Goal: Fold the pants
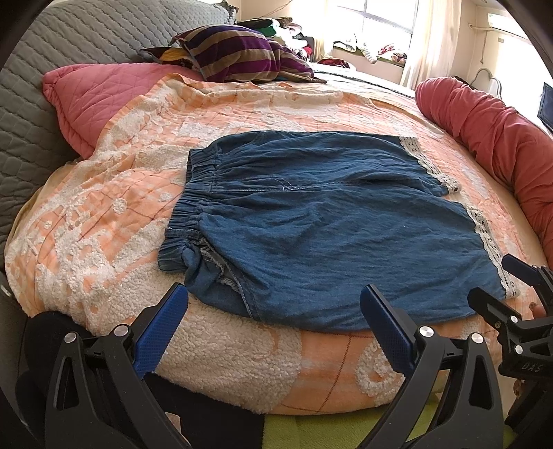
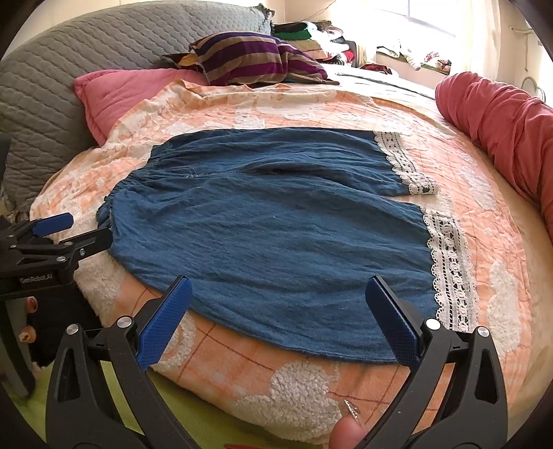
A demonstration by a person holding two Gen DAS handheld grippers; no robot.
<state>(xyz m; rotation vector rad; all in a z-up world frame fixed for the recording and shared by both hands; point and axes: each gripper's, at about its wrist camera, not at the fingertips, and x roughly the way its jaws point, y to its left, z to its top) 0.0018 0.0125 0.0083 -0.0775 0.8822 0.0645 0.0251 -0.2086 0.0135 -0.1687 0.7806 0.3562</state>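
Blue denim pants point(image 1: 311, 221) point(image 2: 276, 221) lie spread flat on the orange and white bedspread point(image 1: 103, 214) point(image 2: 224, 349), elastic waistband to the left, white lace hems point(image 2: 449, 262) to the right. My left gripper point(image 1: 273, 311) stands open just short of the near edge, close to the waistband end. My right gripper point(image 2: 276, 307) is open too, over the near edge of the nearer leg, with nothing between its fingers. In the left wrist view, the right gripper point(image 1: 508, 279) shows at the right edge. The right wrist view has the left gripper point(image 2: 83, 231) at its left edge.
A pink pillow point(image 1: 93, 100) and a grey quilted headboard point(image 1: 31, 103) are at the left. A striped purple pillow point(image 1: 242, 51) lies at the back. A red bolster point(image 1: 497, 138) runs along the right side. Clothes pile up by the window point(image 1: 380, 20).
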